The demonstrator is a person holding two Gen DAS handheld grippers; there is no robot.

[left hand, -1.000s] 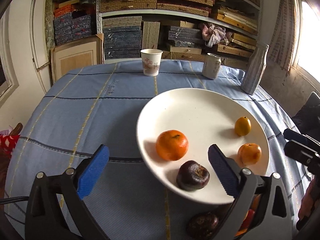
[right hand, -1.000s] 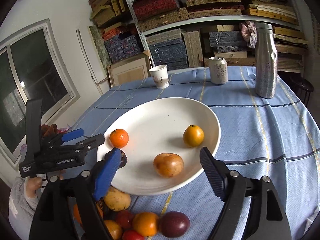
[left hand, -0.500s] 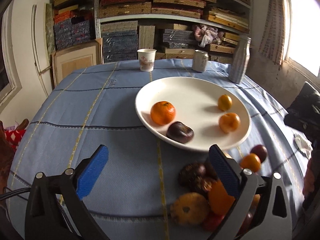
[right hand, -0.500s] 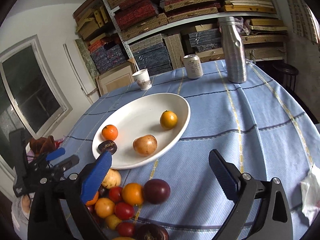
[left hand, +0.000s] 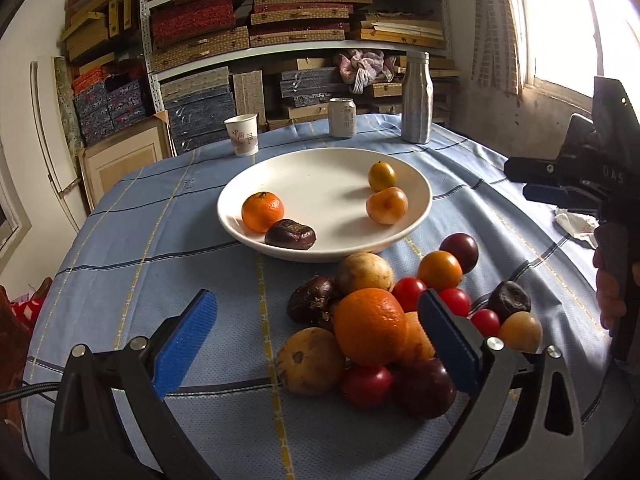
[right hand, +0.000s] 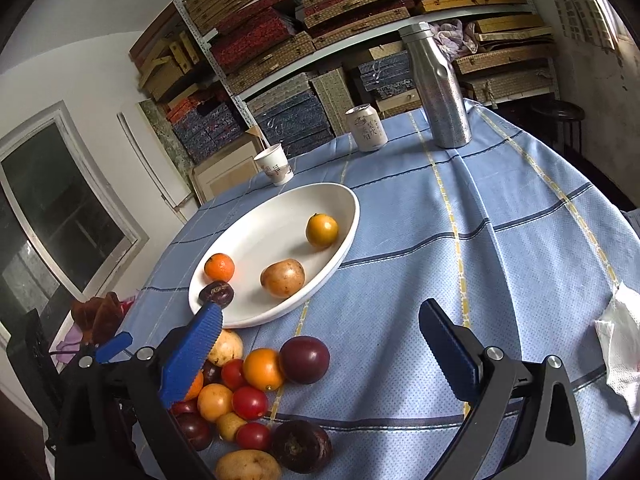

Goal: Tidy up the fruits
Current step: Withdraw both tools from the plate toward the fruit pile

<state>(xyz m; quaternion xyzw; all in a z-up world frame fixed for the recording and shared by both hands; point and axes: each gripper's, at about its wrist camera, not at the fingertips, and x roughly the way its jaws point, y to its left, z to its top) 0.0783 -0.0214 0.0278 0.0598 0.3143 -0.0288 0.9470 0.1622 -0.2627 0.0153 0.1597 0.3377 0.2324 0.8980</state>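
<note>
A white plate (left hand: 320, 168) (right hand: 344, 208) on the blue tablecloth holds a tangerine (left hand: 262, 211), a dark purple fruit (left hand: 290, 234), a pale orange fruit (left hand: 387, 205) and a small yellow fruit (left hand: 381, 175). A pile of loose fruit lies on the cloth in front of the plate, with a large orange (left hand: 370, 332) on top, red tomatoes (right hand: 249, 402) and purple fruits (right hand: 305, 359). My left gripper (left hand: 316, 336) is open and empty, hovering just short of the pile. My right gripper (right hand: 320, 352) is open and empty above the pile's right side.
A paper cup (left hand: 241, 134), a drink can (left hand: 342, 117) and a steel bottle (left hand: 416, 98) stand at the table's far edge. A crumpled tissue (right hand: 618, 350) lies at the right. Shelves of boxes fill the back wall.
Both grippers have pulled back from the plate toward the near table edge, bringing the fruit pile into view. Both have stayed open and empty.
</note>
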